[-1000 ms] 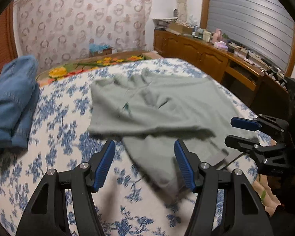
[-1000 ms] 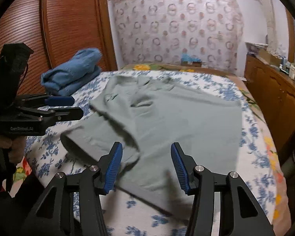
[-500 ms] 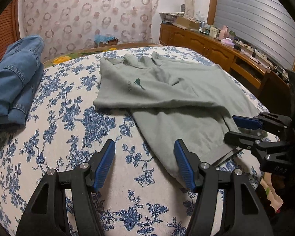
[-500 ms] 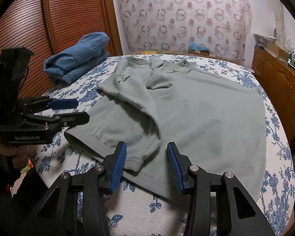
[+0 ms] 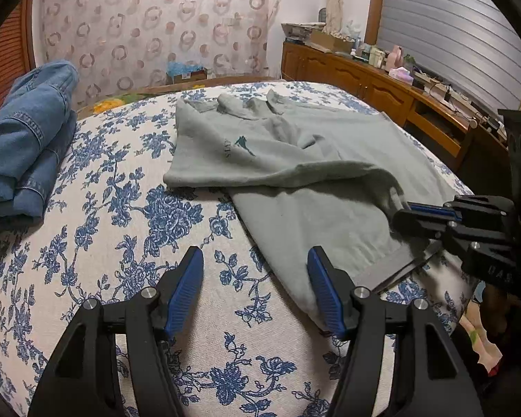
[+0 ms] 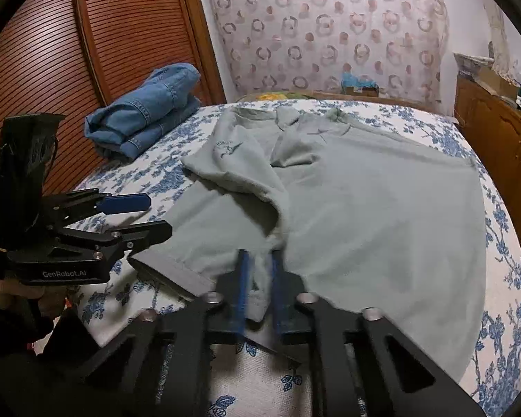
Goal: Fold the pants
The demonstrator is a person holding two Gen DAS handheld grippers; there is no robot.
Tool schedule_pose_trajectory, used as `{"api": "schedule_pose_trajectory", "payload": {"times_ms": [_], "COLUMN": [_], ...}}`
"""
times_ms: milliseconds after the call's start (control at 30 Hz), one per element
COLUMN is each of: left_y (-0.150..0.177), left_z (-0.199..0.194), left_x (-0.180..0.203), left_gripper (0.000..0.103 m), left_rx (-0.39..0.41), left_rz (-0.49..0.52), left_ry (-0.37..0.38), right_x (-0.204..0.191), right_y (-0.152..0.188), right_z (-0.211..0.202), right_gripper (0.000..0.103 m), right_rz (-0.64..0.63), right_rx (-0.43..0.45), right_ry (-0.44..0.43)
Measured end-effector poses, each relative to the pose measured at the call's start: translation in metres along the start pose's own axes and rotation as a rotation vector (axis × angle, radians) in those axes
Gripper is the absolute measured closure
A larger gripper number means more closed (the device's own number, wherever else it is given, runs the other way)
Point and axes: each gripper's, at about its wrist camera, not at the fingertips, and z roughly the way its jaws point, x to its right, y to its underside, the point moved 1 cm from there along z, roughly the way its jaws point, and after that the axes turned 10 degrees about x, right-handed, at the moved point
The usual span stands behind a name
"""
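A grey-green garment (image 5: 295, 160) with a collar and a small dark logo lies spread on the bed, one side folded over. My right gripper (image 6: 258, 260) is closing tight on a bunched fold of the garment (image 6: 382, 215) near its lower hem, and the pads press the cloth. In the left wrist view the right gripper (image 5: 404, 208) pinches that same fold. My left gripper (image 5: 255, 260) stands open just above the sheet, its right finger over the garment's near left corner, with nothing held. The left gripper (image 6: 156, 215) also shows in the right wrist view.
Folded blue jeans (image 5: 21, 160) lie at the bed's far left, by slatted wooden doors (image 6: 87, 52). The floral bedsheet (image 5: 121, 243) covers the bed. A wooden sideboard (image 5: 382, 80) with clutter runs along the right. A person's hand (image 6: 3, 295) holds the left tool.
My right gripper went from open to shut on the garment's folded edge, drawing the cloth up into a ridge. The left gripper stayed open and barely moved.
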Motion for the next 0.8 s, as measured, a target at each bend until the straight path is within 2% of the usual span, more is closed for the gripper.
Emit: {"api": "schedule_pose_trajectory", "payload": {"times_ms": [367, 800], "left_y": [-0.016, -0.030], "left_z": [-0.013, -0.008], "left_x": [0.019, 0.043], "left_gripper": [0.039, 0.039], "left_rx": [0.038, 0.048], "left_rz": [0.039, 0.084], "left_ry": [0.031, 0.075], "right_x": [0.008, 0.011], "right_y": [-0.013, -0.009], "right_z": [-0.045, -0.111], "right_gripper": [0.100, 0.100], "right_rz": [-0.023, -0.048], "right_rx": [0.125, 0.207], "right_ry": [0.043, 0.129]}}
